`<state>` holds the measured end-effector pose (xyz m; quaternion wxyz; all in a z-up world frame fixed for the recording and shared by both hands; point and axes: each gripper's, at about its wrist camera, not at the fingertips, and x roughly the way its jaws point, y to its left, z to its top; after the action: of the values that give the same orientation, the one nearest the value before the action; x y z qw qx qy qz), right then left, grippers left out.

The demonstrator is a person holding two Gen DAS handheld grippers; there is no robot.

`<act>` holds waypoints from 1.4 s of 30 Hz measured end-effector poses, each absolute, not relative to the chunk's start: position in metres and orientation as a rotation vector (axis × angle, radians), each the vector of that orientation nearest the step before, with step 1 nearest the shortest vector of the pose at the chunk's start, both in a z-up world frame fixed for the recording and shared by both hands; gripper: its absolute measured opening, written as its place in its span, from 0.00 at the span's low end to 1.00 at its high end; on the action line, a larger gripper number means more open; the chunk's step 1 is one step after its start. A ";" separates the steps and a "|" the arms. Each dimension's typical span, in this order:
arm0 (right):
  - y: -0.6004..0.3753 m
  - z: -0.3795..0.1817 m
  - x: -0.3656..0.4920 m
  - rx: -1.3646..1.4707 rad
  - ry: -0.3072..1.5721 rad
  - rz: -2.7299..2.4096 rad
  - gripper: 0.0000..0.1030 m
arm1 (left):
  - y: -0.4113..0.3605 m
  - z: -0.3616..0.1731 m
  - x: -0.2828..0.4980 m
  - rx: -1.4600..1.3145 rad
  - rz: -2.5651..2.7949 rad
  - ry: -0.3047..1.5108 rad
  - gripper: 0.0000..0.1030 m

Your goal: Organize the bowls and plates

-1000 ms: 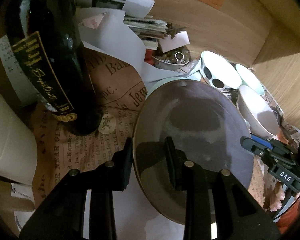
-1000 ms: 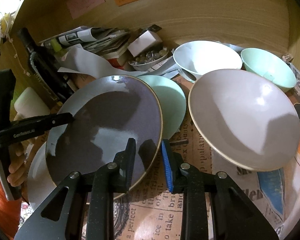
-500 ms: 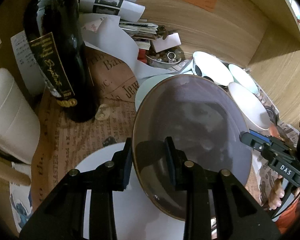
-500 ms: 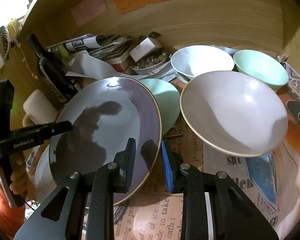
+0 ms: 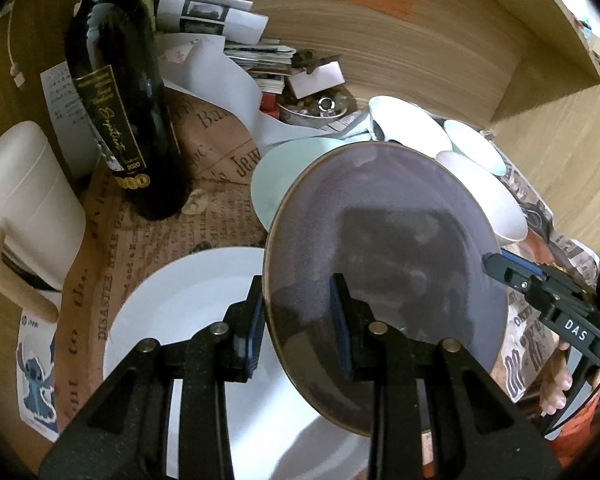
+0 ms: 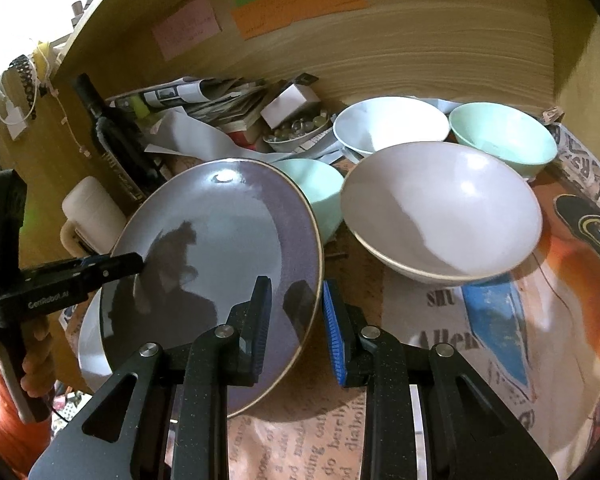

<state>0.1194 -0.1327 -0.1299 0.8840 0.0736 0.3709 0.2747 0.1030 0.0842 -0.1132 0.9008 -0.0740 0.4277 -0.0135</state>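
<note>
A: Left wrist view first: the left tongs (image 5: 298, 322) are clamped on the near rim of the dark plate (image 5: 384, 248), one pad above and one below. The right tongs (image 6: 296, 318) pinch the opposite rim the same way, so the plate hangs tilted between the two, clear of the desk (image 6: 420, 320).

B: How will it handle?

A: Stiff glazed ceramic, I'd say fairly heavy, slick under the pads and breakable. A rim grip on both sides is about the only way to hold it; with just one it would likely swing and slip.

B: Where could it go?

A: The white plate (image 5: 180, 300) lies flat right beneath its near left side, a sensible base for a stack. The pale green plate (image 5: 278, 176) peeks out behind the far rim.

B: Room to move?

A: Tight. The wine bottle (image 5: 120, 92) and white mug (image 5: 28, 208) stand to the left, the big white bowl (image 6: 444, 208) just to the right with two more bowls behind it, and wooden walls close off the far side. Lower it level and gently; a rim knock could chip it.
</note>
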 end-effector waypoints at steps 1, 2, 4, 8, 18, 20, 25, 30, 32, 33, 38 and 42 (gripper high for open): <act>-0.134 -0.130 0.119 0.154 0.772 0.572 0.23 | 0.081 -0.113 0.101 -0.154 -0.029 0.884 0.30; -0.137 -0.130 0.118 0.157 0.772 0.573 0.23 | 0.078 -0.112 0.099 -0.154 -0.031 0.883 0.30; -0.142 -0.131 0.116 0.164 0.774 0.578 0.23 | 0.075 -0.111 0.097 -0.161 -0.029 0.883 0.30; -0.150 -0.132 0.112 0.167 0.776 0.579 0.23 | 0.065 -0.110 0.092 -0.163 -0.027 0.879 0.30; -0.172 -0.134 0.101 0.156 0.783 0.588 0.23 | 0.040 -0.118 0.080 -0.188 -0.010 0.891 0.30; -0.175 -0.136 0.099 0.150 0.786 0.590 0.23 | 0.036 -0.119 0.076 -0.184 -0.004 0.891 0.30; -0.186 -0.140 0.093 0.150 0.792 0.590 0.23 | 0.023 -0.125 0.069 -0.185 -0.003 0.905 0.30; -0.196 -0.145 0.089 0.156 0.802 0.587 0.23 | 0.012 -0.130 0.065 -0.186 -0.005 0.922 0.30; -0.199 -0.146 0.087 0.157 0.804 0.583 0.23 | 0.007 -0.132 0.064 -0.184 -0.007 0.926 0.30; -0.201 -0.147 0.086 0.158 0.806 0.580 0.23 | 0.004 -0.134 0.063 -0.183 -0.009 0.929 0.30; -0.212 -0.152 0.083 0.161 0.819 0.566 0.23 | -0.007 -0.140 0.062 -0.181 -0.019 0.946 0.30; -0.218 -0.158 0.083 0.160 0.837 0.551 0.23 | -0.015 -0.147 0.064 -0.174 -0.028 0.967 0.30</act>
<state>0.0827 -0.2179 -0.1585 0.8739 0.0767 0.4009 0.2638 0.0641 -0.0154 -0.1470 0.8817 -0.0837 0.4642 -0.0135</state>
